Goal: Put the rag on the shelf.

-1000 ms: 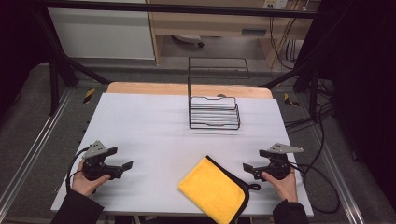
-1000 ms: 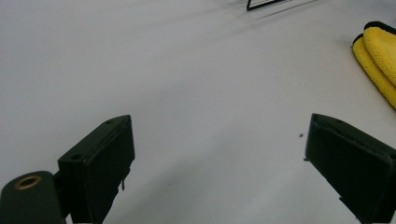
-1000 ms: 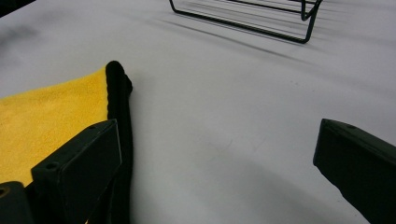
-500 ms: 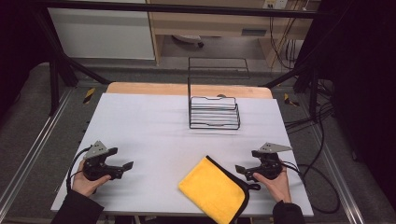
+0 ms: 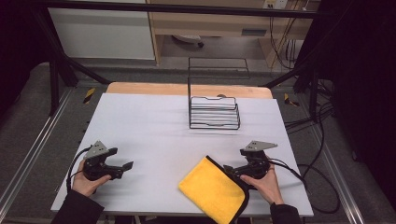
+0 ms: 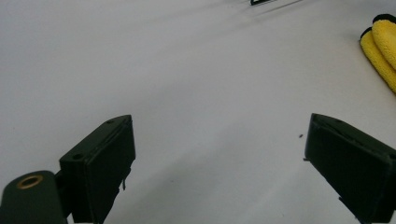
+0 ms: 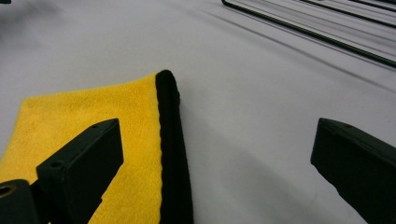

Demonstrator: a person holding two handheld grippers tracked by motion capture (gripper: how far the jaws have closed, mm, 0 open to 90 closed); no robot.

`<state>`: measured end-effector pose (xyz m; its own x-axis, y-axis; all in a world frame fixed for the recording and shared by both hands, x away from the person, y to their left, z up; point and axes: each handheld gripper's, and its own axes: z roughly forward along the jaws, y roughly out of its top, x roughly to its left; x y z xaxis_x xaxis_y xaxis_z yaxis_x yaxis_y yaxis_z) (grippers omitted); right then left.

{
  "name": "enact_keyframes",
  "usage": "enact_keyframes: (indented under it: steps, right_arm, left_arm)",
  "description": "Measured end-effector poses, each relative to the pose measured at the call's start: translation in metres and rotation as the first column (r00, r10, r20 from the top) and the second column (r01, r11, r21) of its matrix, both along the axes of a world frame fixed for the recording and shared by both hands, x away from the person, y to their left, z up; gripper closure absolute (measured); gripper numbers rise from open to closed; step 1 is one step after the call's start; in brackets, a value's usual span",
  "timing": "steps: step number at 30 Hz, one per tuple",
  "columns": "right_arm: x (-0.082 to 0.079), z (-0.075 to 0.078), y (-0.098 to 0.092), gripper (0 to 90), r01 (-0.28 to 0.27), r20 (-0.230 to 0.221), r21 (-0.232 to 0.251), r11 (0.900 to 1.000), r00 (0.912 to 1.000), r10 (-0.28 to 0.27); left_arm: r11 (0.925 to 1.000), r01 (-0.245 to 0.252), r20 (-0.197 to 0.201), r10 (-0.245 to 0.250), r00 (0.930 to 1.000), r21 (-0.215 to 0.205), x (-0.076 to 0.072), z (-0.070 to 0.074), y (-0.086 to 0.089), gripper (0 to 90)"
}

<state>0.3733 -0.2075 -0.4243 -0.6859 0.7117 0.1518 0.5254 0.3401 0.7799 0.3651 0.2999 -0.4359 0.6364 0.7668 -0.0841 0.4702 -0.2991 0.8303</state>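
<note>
A folded yellow cloth (image 5: 210, 191) with black edging lies at the table's front edge, right of centre. My right gripper (image 5: 232, 169) is at the cloth's right edge, open. In the right gripper view its jaws stand wide apart (image 7: 215, 158): the left one is over the yellow cloth (image 7: 93, 116), the right one over bare table, with the black edging (image 7: 170, 140) between them. My left gripper (image 5: 122, 157) rests open at the front left, away from the cloth. The left gripper view has bare table between the jaws (image 6: 219, 154) and the cloth's corner (image 6: 380, 46) far off.
A black wire rack (image 5: 214, 112) stands at the back centre-right of the white table (image 5: 149, 126); its wires (image 7: 327, 42) run beyond my right gripper. A wooden strip (image 5: 187, 89) borders the far edge. Cables trail off the table's right side.
My right gripper has slid left to the cloth's black edge. The left gripper and the cloth have stayed put.
</note>
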Motion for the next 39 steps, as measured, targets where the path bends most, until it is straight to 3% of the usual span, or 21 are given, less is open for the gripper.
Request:
enact_keyframes:
  steps: [9, 17, 21, 29, 39]
  right_arm:
    - [0.008, 0.003, 0.025, 12.3, -0.051, -0.017, 0.016, 0.999, 0.9986, 0.051]
    - [0.021, -0.005, 0.051, 26.3, -0.1, -0.05, -0.02, 0.995, 0.9938, 0.099]
    - [0.028, -0.013, 0.061, 34.2, -0.115, -0.092, -0.038, 0.993, 0.9895, 0.112]
    - [0.033, -0.023, 0.066, 48.2, -0.152, -0.117, -0.073, 0.986, 0.9827, 0.143]
    - [0.03, -0.025, 0.067, 63.4, -0.183, -0.158, -0.057, 0.981, 0.9722, 0.173]
  left_arm:
    - [1.0, -0.002, -0.001, 0.002, 1.0, 0.003, 0.0, -0.001, -0.001, 8.7]
    - [1.0, -0.008, 0.0, 0.008, 1.0, 0.003, 0.0, -0.001, 0.0, 8.8]
    - [1.0, -0.009, -0.001, 0.009, 1.0, 0.003, 0.001, -0.001, 0.001, 8.8]
    - [1.0, -0.008, 0.0, 0.008, 1.0, 0.006, 0.0, -0.001, 0.0, 9.0]
    - [1.0, -0.007, 0.0, 0.007, 1.0, 0.007, 0.0, -0.001, 0.0, 9.1]
